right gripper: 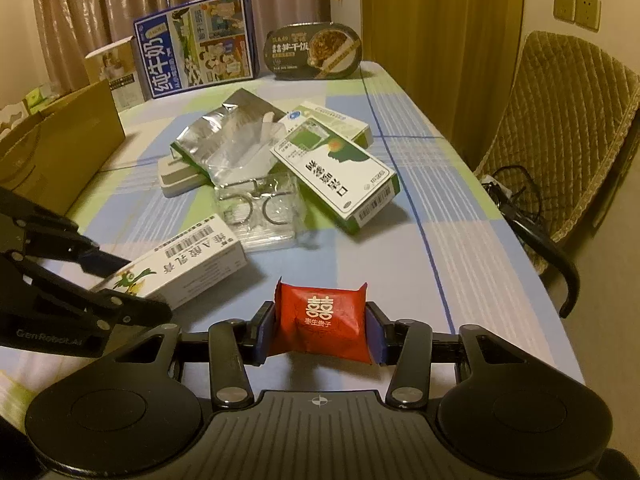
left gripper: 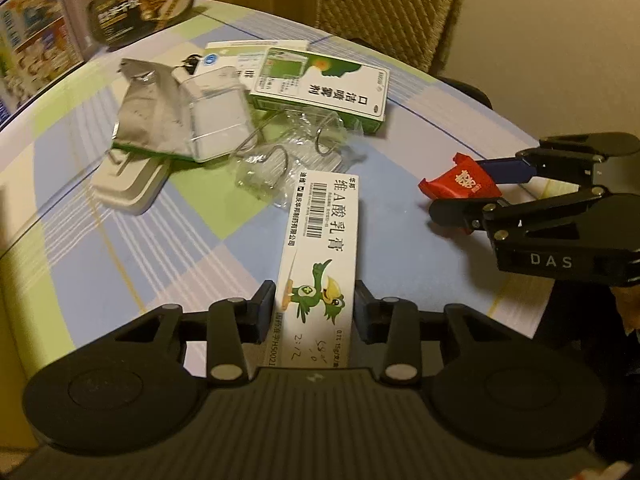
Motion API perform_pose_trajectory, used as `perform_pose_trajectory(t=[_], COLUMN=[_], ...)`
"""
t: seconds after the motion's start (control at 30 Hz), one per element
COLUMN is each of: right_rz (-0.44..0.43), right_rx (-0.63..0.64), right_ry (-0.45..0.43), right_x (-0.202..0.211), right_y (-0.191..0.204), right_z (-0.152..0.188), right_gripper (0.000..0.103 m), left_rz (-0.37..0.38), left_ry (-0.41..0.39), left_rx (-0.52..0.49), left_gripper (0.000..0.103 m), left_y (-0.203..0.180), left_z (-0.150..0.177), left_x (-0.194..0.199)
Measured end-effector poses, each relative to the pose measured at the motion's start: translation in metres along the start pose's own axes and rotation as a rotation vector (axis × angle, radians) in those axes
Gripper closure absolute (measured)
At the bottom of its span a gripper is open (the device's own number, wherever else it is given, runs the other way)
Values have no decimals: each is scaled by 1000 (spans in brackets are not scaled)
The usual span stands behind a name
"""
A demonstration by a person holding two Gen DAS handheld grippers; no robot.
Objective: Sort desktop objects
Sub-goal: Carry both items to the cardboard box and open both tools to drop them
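The left gripper (left gripper: 314, 312) has its jaws set against both long sides of a long white cardboard box printed with a green cartoon bird and a barcode (left gripper: 320, 256). The pads appear to press on it, though the left wrist view leaves a thin sliver of doubt at the right pad. The box runs from the lower centre of that frame up toward the middle.

The right gripper (right gripper: 320, 328) is clamped on a red foil sachet with a white double-happiness character (right gripper: 320, 320), held at the lower centre of the right wrist view. In the left wrist view the same sachet (left gripper: 460, 184) sits at the right edge of the frame, above the checked blue, green and white tablecloth (left gripper: 180, 240).

Just beyond the white box lies a clear plastic bag holding metal rings (left gripper: 280, 160). Past it is a green and white medicine carton (left gripper: 320, 88), a crumpled silver foil pouch (left gripper: 148, 112) and a flat white tray-like object (left gripper: 128, 184). These are clustered close together, some overlapping.

Bare cloth lies to the left of the left gripper and to the right of the right gripper, up to the table's right edge (right gripper: 500, 216).

Only the right wrist view shows the brown cardboard box (right gripper: 60, 140) at the left and the quilted chair (right gripper: 568, 128) at the right. The blue milk carton case (right gripper: 196, 44) and the dark oval meal tub (right gripper: 316, 52) are legible only in that view.
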State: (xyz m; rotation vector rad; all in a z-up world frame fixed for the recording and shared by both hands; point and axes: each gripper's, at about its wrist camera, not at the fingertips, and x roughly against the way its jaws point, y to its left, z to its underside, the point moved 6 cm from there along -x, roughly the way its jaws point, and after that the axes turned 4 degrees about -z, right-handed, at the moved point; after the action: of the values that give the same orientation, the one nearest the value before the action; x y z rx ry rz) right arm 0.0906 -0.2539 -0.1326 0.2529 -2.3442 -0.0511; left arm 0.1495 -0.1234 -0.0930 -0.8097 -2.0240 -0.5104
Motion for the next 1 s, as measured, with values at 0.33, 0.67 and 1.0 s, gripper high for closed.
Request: perform_pose_trajectory(t=[0.33, 0.67, 1.0], right_rz=[-6, -50, -216], right_rx=[26, 98, 262], right_ry=[-46, -114, -203], right_x=[23, 42, 44], right_y=[15, 51, 151], right_z=[-9, -37, -88], right_gripper=[60, 60, 60], left_rz=[-54, -132, -279], left_ry=[-42, -117, -198], left_rx=[92, 151, 236], left_gripper=[68, 68, 68], left_y=[13, 41, 110], left_z=[6, 14, 29], left_x=[35, 87, 158])
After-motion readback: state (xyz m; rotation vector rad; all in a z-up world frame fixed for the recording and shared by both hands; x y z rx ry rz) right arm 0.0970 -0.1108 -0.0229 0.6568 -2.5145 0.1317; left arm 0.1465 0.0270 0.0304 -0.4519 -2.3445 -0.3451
